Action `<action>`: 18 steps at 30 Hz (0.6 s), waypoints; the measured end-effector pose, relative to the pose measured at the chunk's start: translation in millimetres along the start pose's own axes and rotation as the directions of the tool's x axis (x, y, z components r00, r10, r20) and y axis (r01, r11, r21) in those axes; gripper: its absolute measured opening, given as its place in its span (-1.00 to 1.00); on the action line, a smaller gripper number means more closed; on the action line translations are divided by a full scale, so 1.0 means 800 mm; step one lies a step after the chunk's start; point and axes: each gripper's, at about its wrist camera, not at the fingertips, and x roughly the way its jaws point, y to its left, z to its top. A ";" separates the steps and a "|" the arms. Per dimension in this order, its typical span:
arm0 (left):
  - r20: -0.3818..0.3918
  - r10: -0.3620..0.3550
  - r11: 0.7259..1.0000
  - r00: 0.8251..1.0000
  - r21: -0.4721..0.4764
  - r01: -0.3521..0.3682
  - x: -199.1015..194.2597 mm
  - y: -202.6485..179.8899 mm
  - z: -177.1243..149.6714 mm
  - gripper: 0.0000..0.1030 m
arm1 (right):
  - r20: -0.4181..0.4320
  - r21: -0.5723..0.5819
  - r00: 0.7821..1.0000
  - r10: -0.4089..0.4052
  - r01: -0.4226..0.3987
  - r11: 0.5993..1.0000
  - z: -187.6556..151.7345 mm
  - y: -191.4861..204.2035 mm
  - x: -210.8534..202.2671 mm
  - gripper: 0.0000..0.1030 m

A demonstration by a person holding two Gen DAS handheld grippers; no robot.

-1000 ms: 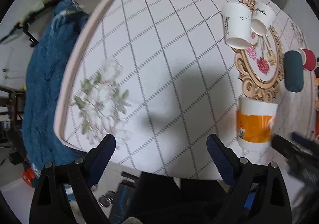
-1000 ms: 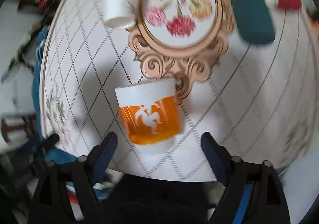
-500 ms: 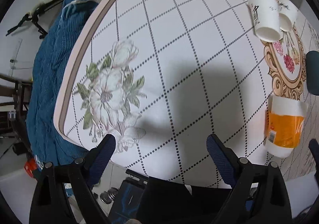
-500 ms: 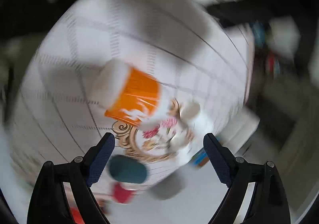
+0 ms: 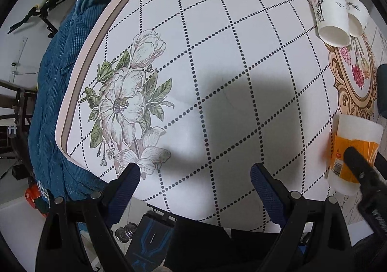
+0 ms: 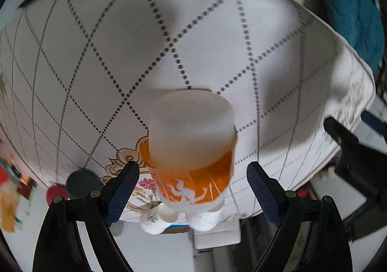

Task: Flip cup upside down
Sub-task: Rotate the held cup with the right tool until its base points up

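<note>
Standing on the worktop (image 5: 217, 30), the orange cup (image 6: 191, 158) sits between the right gripper's (image 6: 192, 182) spread fingers, untouched. Left gripper (image 5: 195, 186) hovers with fingers spread, holding nothing.

Three cups are counted in all: one orange-banded cup (image 5: 352, 157) at the right edge of the left wrist view and two white paper cups (image 5: 330, 18) (image 5: 358, 19) at its upper right. One dark teal oval object (image 6: 82, 186) and one red object (image 6: 54, 193) are seen at the lower left of the right wrist view. One table (image 5: 217, 54) and one blue cloth (image 5: 55, 83) at left are counted.
</note>
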 end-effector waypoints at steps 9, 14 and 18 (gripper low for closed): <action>-0.009 0.008 1.000 1.000 -0.024 -0.009 0.002 0.013 0.014 0.82 | 0.047 -0.097 0.999 -0.012 0.017 0.995 -0.004 0.000 0.021 0.69; -0.013 0.013 0.999 1.000 -0.030 -0.013 0.005 0.017 0.021 0.82 | 0.054 -0.107 0.999 -0.005 0.010 0.994 -0.016 0.000 0.033 0.48; -0.015 0.019 0.999 1.000 -0.032 -0.020 0.005 0.018 0.024 0.82 | 0.063 -0.090 0.998 0.005 0.001 0.996 -0.026 -0.005 0.040 0.47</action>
